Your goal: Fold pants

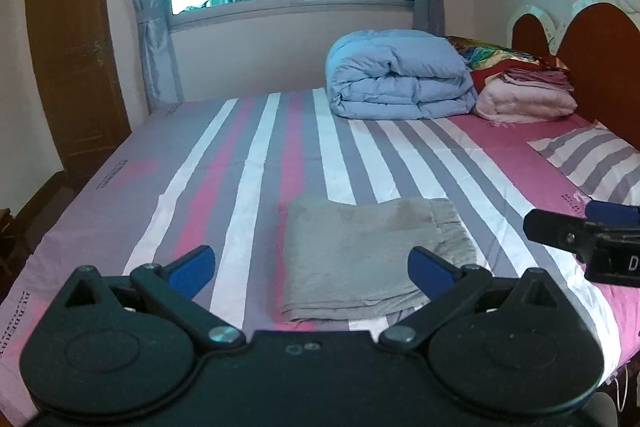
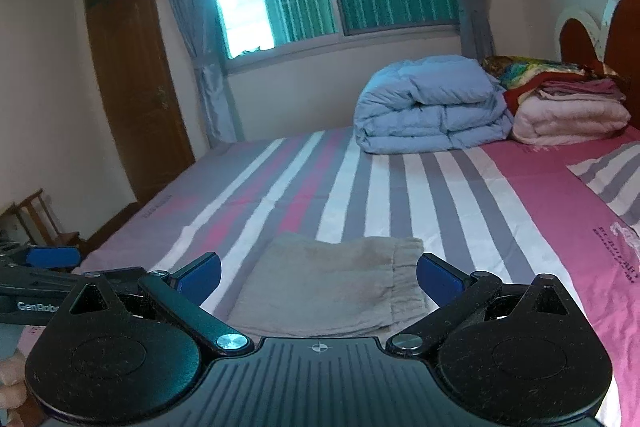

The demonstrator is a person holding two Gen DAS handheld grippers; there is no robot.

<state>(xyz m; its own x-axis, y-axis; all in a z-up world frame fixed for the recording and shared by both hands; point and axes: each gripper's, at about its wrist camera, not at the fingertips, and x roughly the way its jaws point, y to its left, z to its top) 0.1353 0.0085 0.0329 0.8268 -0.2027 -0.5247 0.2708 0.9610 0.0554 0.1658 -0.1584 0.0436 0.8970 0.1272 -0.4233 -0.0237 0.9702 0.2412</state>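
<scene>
Grey pants lie folded into a flat rectangle near the front edge of the striped bed; their waistband faces right. My left gripper hovers open just in front of them, blue pads spread wide with nothing between. In the right wrist view the same folded pants sit ahead of my right gripper, which is open and empty too. The right gripper shows at the right edge of the left wrist view, and the left gripper shows at the left edge of the right wrist view.
A folded blue duvet and a stack of pink and patterned bedding stand at the bed's far side by the headboard. A striped pillow lies at right. A wooden door, window and curtains are behind.
</scene>
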